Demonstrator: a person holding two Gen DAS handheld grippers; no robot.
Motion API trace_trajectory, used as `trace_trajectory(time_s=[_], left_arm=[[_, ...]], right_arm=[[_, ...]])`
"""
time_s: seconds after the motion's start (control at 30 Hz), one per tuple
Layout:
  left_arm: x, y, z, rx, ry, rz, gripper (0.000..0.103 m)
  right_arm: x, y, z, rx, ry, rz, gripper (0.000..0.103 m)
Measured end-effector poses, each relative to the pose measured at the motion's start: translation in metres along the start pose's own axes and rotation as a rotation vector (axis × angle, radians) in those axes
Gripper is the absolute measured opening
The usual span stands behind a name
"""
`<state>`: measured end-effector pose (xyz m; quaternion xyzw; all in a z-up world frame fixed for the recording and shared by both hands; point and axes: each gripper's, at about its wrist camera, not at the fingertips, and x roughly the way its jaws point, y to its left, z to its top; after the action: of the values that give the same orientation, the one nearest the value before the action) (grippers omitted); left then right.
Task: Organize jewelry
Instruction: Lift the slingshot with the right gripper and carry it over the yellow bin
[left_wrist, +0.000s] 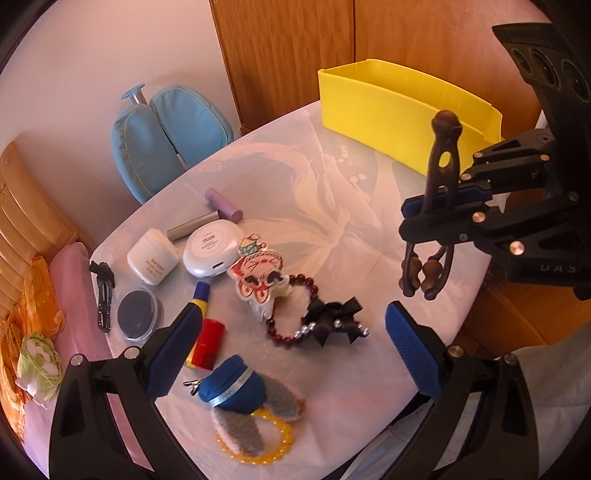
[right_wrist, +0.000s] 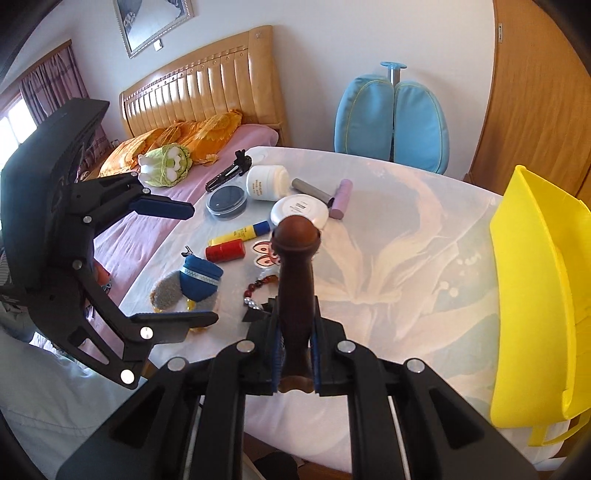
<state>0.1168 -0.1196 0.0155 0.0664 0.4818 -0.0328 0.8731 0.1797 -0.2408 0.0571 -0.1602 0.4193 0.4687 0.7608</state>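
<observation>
My right gripper (right_wrist: 295, 354) is shut on a dark wooden massage roller (right_wrist: 295, 280) and holds it above the table; it also shows in the left wrist view (left_wrist: 441, 177), near the yellow bin (left_wrist: 402, 114). My left gripper (left_wrist: 291, 350) is open and empty above a dark red bead bracelet (left_wrist: 295, 314) with a black bow hair clip (left_wrist: 334, 319). A yellow bead bracelet (left_wrist: 258, 443) lies under a blue pouch (left_wrist: 232, 384) with grey furry ears. A cartoon cat charm (left_wrist: 258, 273) lies beside the red bracelet.
Cosmetics cluster at the table's left: white jar (left_wrist: 153, 256), white compact (left_wrist: 212, 249), purple tube (left_wrist: 223, 205), grey tube (left_wrist: 192, 225), round dark case (left_wrist: 136, 314), red cylinder (left_wrist: 208, 345), black hair clips (left_wrist: 103, 295). A blue chair (left_wrist: 166, 136) and bed (right_wrist: 184, 147) stand beyond.
</observation>
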Motion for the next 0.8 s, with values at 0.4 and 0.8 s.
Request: trace_trajectory(time_s=[0.4, 0.8], left_arm=[[0.015, -0.019, 0.126, 0.154, -0.130, -0.071, 0.096], [0.066, -0.087, 0.247, 0.206, -0.162, -0.198, 0.096]], right_arm=[[-0.068, -0.088, 0.031, 0.173, -0.168, -0.192, 0.014], [-0.070, -0.228, 0.011, 0.311, -0.056, -0.322, 0.014]])
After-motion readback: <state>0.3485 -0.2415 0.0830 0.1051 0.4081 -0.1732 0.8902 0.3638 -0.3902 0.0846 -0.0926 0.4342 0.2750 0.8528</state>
